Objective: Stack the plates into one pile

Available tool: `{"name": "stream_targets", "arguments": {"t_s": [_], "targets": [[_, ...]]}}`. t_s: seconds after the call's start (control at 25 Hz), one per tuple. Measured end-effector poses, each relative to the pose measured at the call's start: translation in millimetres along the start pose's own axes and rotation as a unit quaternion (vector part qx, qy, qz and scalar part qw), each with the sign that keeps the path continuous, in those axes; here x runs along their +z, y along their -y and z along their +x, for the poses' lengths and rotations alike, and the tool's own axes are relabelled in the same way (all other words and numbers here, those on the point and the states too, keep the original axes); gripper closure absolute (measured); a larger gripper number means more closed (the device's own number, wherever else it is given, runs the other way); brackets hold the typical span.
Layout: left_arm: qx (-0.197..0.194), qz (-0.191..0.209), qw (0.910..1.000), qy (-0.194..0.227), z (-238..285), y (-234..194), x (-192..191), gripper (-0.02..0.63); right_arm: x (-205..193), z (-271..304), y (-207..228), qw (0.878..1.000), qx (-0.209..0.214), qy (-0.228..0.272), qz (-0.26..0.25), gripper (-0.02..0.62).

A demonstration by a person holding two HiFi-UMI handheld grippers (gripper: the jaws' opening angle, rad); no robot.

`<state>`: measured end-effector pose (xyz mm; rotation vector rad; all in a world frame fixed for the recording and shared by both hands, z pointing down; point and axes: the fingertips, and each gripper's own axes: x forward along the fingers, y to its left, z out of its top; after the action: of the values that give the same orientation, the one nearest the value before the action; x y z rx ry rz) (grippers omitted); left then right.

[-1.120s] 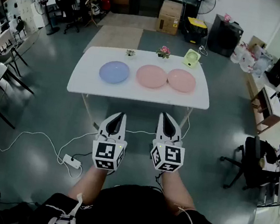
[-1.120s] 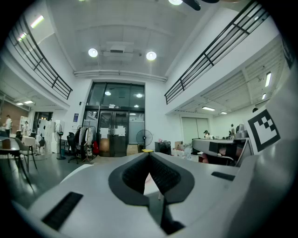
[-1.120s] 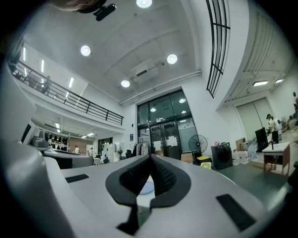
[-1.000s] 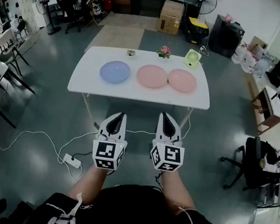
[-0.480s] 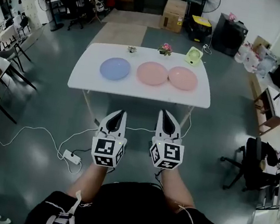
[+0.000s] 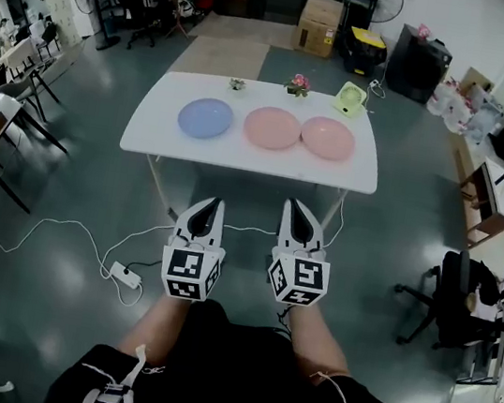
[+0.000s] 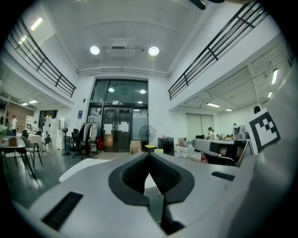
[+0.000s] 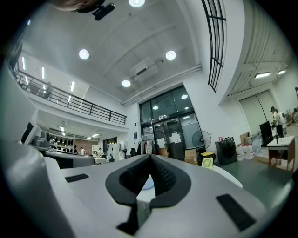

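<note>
Left hand-held gripper (image 6: 210, 202), right hand-held gripper (image 6: 296, 204): jaws together, empty, well short of desk (image 6: 240, 156). Approach: open jaws early, take blue plate (image 6: 205, 118) by near rim (likely onto middle pink plate (image 6: 272, 128)).

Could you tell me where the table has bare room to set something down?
Widest bare patch: the left end of the table, beside the blue plate; a strip runs along the near edge. Crowded: middle pink plate and right pink plate nearly touch, flower pot and green fan behind them.
</note>
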<state>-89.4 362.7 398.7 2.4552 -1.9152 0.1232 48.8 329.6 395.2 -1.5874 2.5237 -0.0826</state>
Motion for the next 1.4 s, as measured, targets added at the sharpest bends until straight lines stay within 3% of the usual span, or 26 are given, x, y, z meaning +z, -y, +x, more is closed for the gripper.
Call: {"name": "stream_targets", "arguments": {"t_s": [0.4,0.64,0.84,1.2,1.4], "targets": [[-0.018,0.004,0.9998,-0.009,50,12,-10,0.592,-7,33,37,1.0,-0.01,0.004,0.012,0.58],[-0.037,0.0,0.9993,-0.006,112,-15,-12,0.592,-15,94,49,1.0,-0.018,0.005,0.005,0.58],[-0.057,0.001,0.9984,0.0,194,-53,-4,0.592,-21,184,67,1.0,-0.03,0.003,0.0,0.58],[-0.083,-0.008,0.9965,0.001,373,-186,41,0.592,-9,400,72,0.999,-0.049,0.003,-0.011,0.578],[-0.095,-0.012,0.9953,-0.009,457,-243,45,0.592,-14,501,83,0.998,-0.061,0.001,-0.011,0.58]]}}
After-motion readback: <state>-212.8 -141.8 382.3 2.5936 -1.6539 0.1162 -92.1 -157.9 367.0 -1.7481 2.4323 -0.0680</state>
